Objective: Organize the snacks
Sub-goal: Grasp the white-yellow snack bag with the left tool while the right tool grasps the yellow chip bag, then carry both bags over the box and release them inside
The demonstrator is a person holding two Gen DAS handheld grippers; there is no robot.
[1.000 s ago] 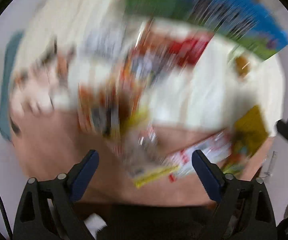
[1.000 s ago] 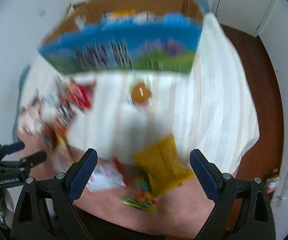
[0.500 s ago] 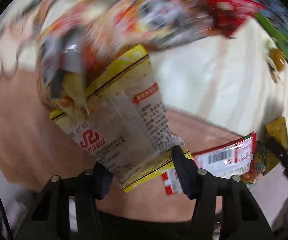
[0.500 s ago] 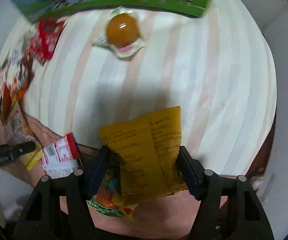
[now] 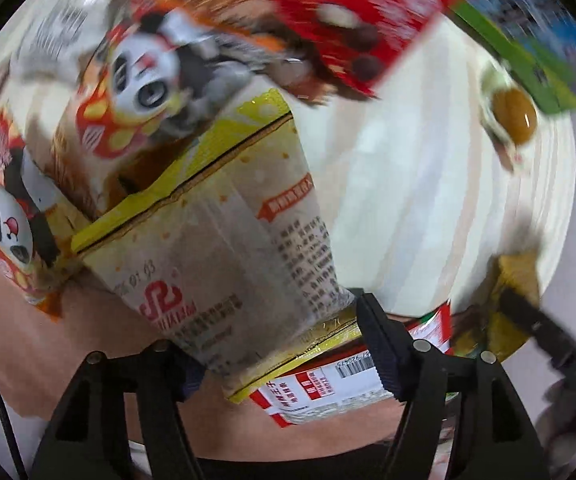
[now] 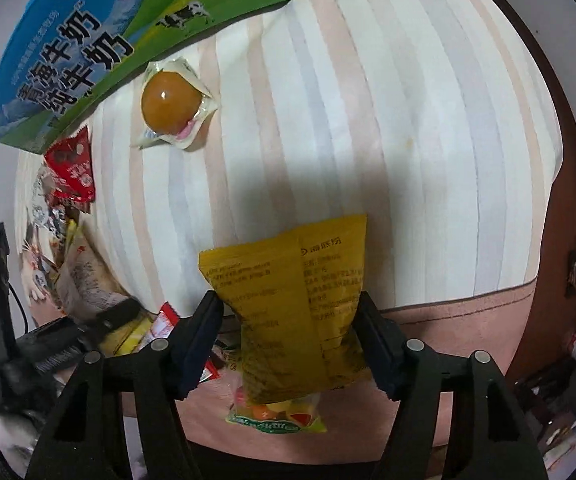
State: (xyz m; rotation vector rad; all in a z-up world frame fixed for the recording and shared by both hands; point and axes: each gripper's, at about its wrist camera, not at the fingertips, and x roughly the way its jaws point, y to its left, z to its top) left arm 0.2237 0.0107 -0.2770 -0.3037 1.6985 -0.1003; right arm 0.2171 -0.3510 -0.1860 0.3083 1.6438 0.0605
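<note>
My left gripper (image 5: 280, 344) points down at a pale packet with yellow borders (image 5: 228, 248), which fills the gap between its pads and covers the left fingertip. Its jaws are opening. A yellow snack bag (image 6: 295, 292) sits between the pads of my right gripper (image 6: 288, 304), both touching its sides while the jaws open slightly. A colourful candy pack (image 6: 276, 412) lies under that bag. The right gripper (image 5: 535, 320) shows at the edge of the left wrist view, over the yellow bag (image 5: 515, 268).
Panda packets (image 5: 148, 80), a red packet (image 5: 367, 32) and a red-and-white packet (image 5: 327, 388) crowd around the pale one. A blue-green milk carton (image 6: 88, 52) stands at the back beside a brown egg in a clear pouch (image 6: 172, 100). Striped cloth (image 6: 367, 120) covers the surface.
Both grippers have come down close to the snacks. Their wide jaws have drawn in around the pale packet and the yellow bag, and the left pair now stands a little wider than half a second ago.
</note>
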